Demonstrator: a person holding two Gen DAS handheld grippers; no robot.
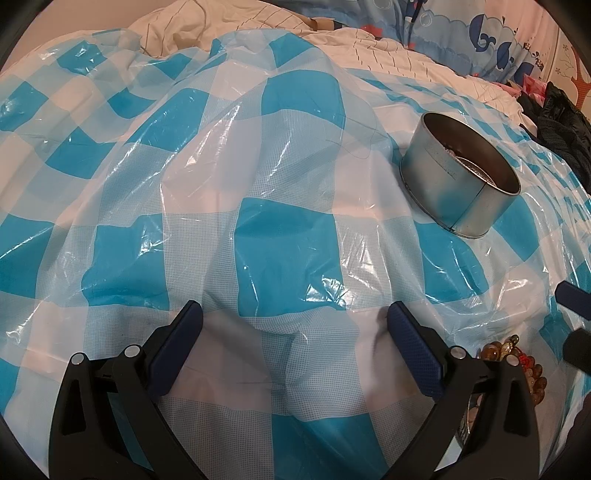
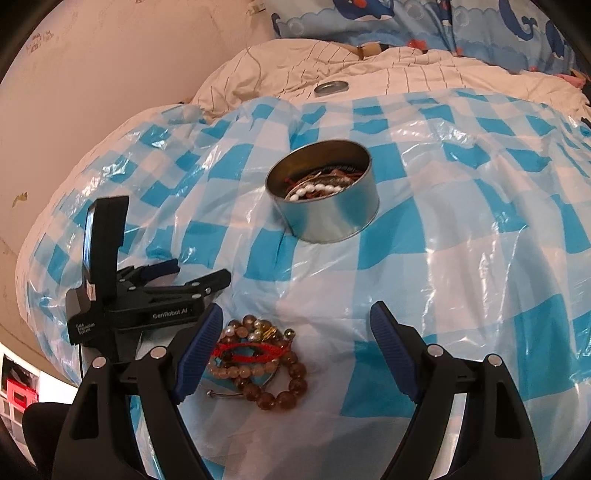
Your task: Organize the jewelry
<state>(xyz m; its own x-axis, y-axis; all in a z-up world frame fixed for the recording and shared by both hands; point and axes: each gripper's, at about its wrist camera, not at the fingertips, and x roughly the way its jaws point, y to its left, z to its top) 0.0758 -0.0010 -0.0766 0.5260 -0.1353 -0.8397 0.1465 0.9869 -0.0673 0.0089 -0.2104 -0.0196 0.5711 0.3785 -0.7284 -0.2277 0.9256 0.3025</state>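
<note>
A round metal tin [image 2: 325, 195] stands on the blue-and-white checked plastic sheet [image 2: 461, 229] and holds pearl and red jewelry. It also shows in the left wrist view [image 1: 458, 177] at the right. A pile of amber bead bracelets with a red cord [image 2: 258, 362] lies near the camera, just inside my right gripper's left finger. My right gripper [image 2: 295, 325] is open and empty above the pile. My left gripper [image 1: 293, 317] is open and empty over bare sheet; it lies to the left in the right wrist view [image 2: 147, 295]. The bead pile shows at the left view's lower right [image 1: 517, 358].
A metal lid [image 2: 331, 87] lies on the striped white quilt [image 2: 295, 70] behind the sheet. A blue whale-print pillow [image 2: 443, 26] is at the back. A wall [image 2: 92, 92] is to the left. Dark clothes [image 1: 561, 122] lie at the right edge.
</note>
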